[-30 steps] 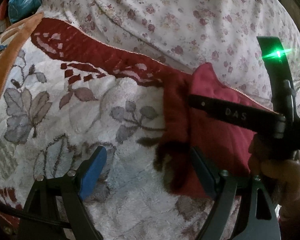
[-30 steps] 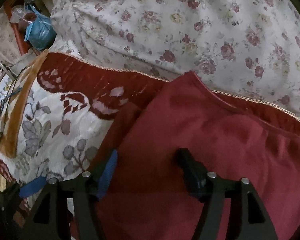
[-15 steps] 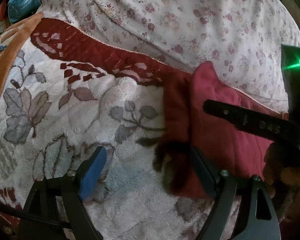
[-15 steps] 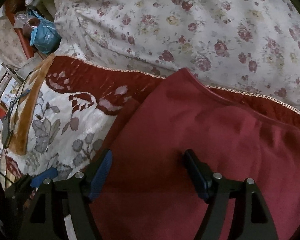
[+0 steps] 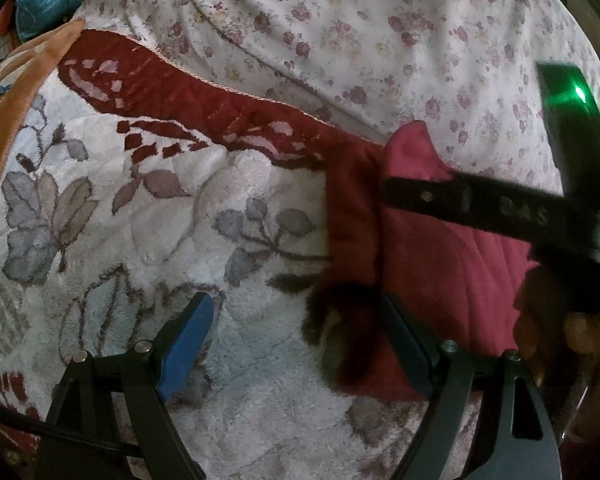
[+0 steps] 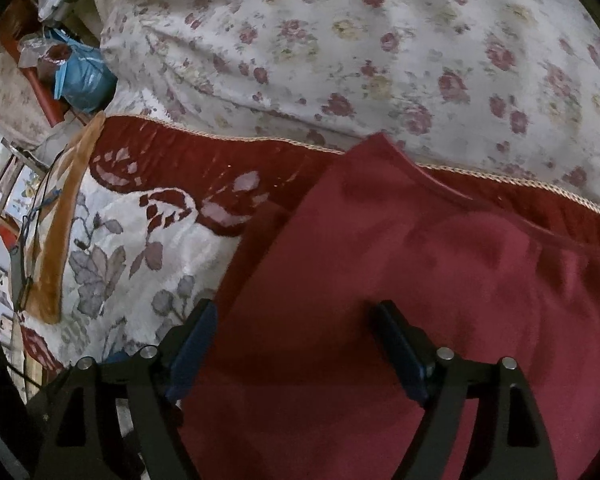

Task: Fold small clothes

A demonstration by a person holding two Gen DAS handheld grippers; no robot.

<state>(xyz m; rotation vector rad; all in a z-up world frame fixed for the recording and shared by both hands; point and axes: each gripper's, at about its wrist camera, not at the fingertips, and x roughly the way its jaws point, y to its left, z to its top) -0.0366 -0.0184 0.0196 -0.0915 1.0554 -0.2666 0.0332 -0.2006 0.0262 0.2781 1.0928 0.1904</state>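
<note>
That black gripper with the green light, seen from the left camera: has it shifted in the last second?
Yes. The right gripper has slid rightward over the red garment, its green light now nearer the picture's right edge; its jaws are opening.

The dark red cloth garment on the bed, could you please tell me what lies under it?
The dark red cloth garment lies on the plush white blanket with grey leaves, overlapping its red border. Anything else beneath is covered.

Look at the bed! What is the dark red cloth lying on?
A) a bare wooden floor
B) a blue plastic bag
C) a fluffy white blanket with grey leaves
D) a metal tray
C: the dark red cloth lies flat on the fluffy white blanket, whose grey leaf pattern shows right beside the cloth's left edge.
</note>
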